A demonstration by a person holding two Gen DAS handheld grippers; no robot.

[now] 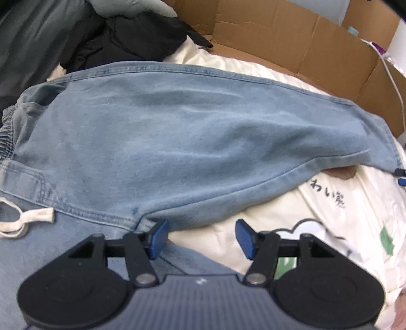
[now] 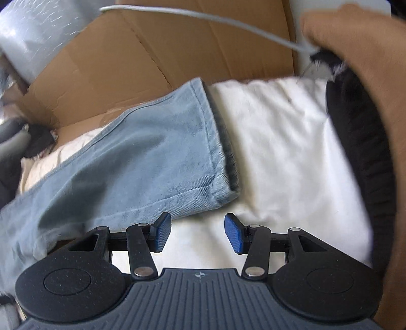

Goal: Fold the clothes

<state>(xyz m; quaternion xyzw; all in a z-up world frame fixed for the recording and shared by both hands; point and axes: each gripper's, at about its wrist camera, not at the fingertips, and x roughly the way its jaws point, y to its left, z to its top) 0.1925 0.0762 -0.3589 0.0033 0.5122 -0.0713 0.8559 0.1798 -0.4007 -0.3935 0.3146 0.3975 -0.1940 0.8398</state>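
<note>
Jeans (image 1: 177, 132), cardboard (image 1: 279, 35) beyond (black clothes (image 1: 121, 38), perhaps)

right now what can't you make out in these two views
- Left wrist view: the jeans waistband runs off the left edge; the other leg lies under the top one.
- Left wrist view: print on the cream bedding is partly covered by the denim, and too small to read.
- Right wrist view: motion blur smears the white cable and cardboard.
- Right wrist view: the right tool body hides the bedding below it.
</note>
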